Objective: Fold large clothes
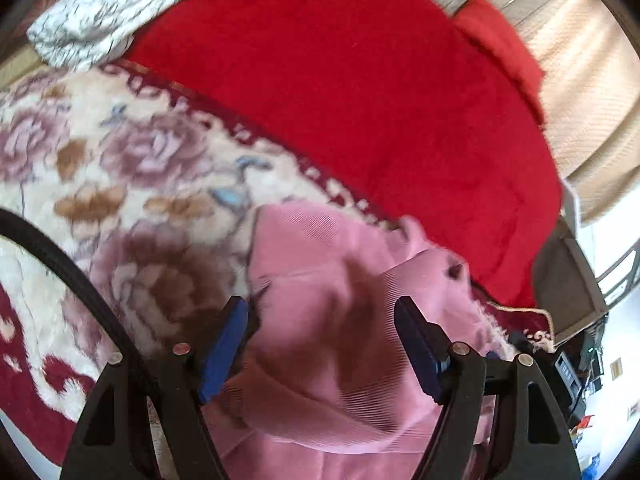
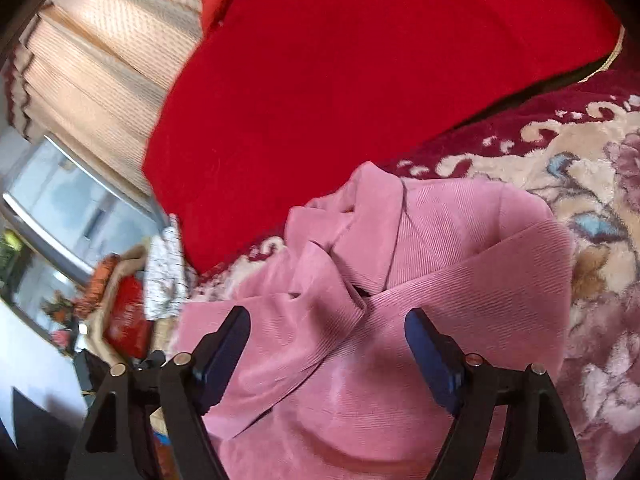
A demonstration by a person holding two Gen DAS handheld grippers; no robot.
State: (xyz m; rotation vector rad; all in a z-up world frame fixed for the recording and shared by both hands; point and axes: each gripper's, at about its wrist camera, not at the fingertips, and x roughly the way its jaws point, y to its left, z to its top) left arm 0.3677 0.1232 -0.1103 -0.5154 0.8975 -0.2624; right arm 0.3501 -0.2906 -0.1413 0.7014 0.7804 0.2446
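Observation:
A pink ribbed garment lies crumpled on a floral blanket. My left gripper is open just above the garment, its blue pads apart and holding nothing. In the right wrist view the same pink garment shows with folded layers and a collar-like flap. My right gripper is open just above it, its dark pads on either side of a fold, gripping nothing.
A red blanket lies beyond the garment; it also shows in the right wrist view. A white patterned cloth sits at the far left. Beige curtains and a window stand behind. Clutter lies beside the bed.

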